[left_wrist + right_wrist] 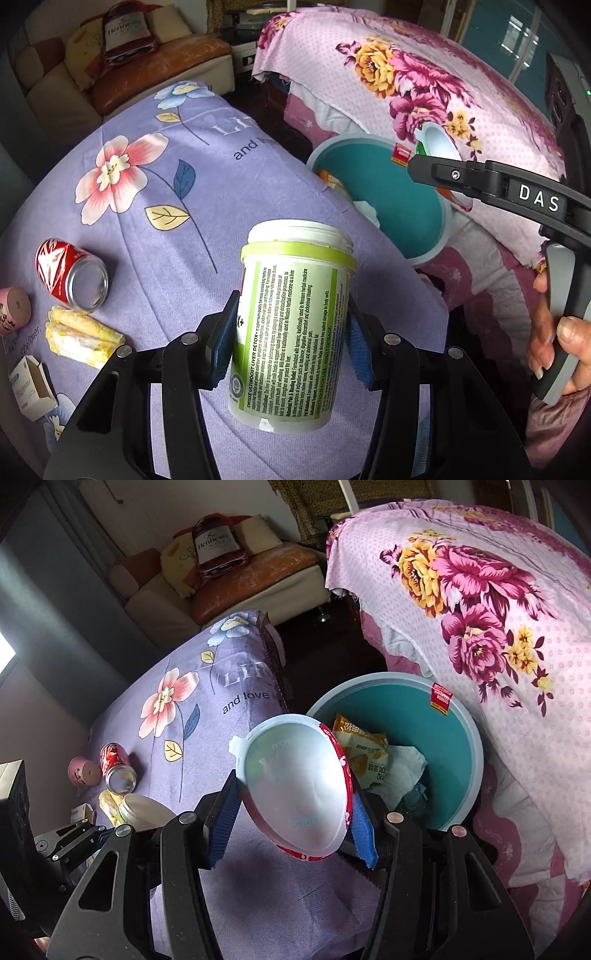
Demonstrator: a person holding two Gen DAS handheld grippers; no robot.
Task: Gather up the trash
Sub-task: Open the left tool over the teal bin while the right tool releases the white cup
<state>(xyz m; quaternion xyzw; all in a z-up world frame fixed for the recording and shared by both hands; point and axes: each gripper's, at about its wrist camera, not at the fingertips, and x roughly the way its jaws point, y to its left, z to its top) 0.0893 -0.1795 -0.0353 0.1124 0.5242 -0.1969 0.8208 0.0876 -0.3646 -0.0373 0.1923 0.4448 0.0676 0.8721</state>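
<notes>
A purple flowered sheet covers the bed, and the teal bin beside it holds wrappers. The right gripper pinches a plastic bowl near the bin's rim; the left gripper clamps a white supplement jar — a red can lies on the sheet.

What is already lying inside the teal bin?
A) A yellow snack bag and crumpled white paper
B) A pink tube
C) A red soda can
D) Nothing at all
A: in the right wrist view the bin holds a yellow snack bag and white paper; the soda can lies out on the purple cloth.
</notes>
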